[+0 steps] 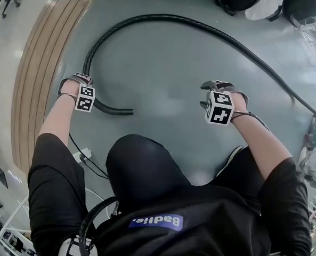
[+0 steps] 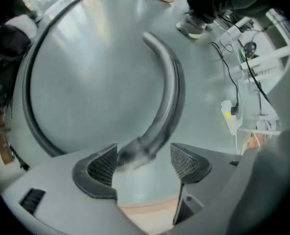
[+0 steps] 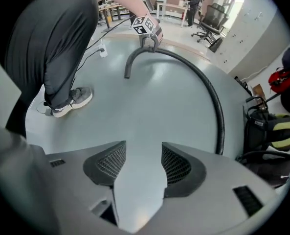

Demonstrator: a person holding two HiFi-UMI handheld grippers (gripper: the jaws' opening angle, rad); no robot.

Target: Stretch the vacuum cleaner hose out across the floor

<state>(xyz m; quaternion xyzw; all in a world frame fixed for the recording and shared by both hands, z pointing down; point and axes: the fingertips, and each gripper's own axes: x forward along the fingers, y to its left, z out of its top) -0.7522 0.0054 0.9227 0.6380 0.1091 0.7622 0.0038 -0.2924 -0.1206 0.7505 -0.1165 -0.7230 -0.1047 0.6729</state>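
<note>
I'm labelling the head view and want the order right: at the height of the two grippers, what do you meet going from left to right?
wooden floor strip → left gripper → free end of the hose → right gripper

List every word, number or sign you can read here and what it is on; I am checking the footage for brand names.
"Badlie." roughly, white letters on a blue label on the person's black top; not sure.
Black-and-white marker cubes on the left gripper and right gripper: square patterns only, no letters.
Black ribbed vacuum hose: no print visible.
</note>
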